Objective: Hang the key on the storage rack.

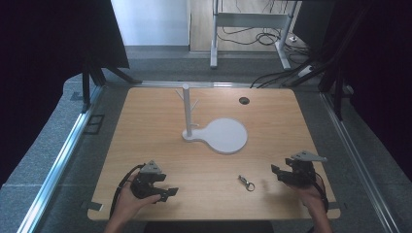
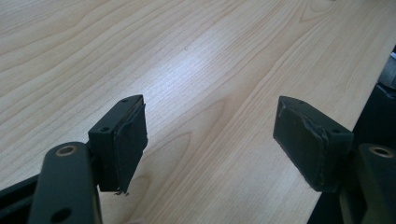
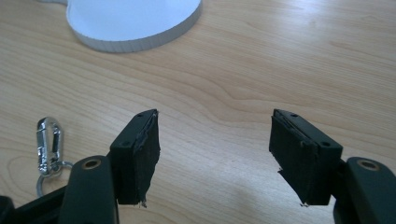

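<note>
A small silver carabiner clip with a key ring point(image 1: 247, 183) lies flat on the wooden table near its front edge, between the two hands; in the right gripper view the clip point(image 3: 48, 145) sits left of the jaws. A white stand point(image 1: 187, 110) with short pegs rises from a white base with a round disc point(image 1: 224, 135) at mid-table; the disc's rim point(image 3: 135, 43) is ahead of the right jaws. My left gripper point(image 1: 164, 193) rests low at the front left, open, over bare wood point(image 2: 210, 140). My right gripper point(image 1: 278, 173) is at the front right, open and empty point(image 3: 215, 158), to the right of the clip.
A dark round cable hole point(image 1: 244, 100) sits in the table's point(image 1: 145, 126) far right part. Metal rails point(image 1: 58, 160) run along both sides of the table. A desk frame and cables point(image 1: 252, 34) stand on the floor beyond the far edge.
</note>
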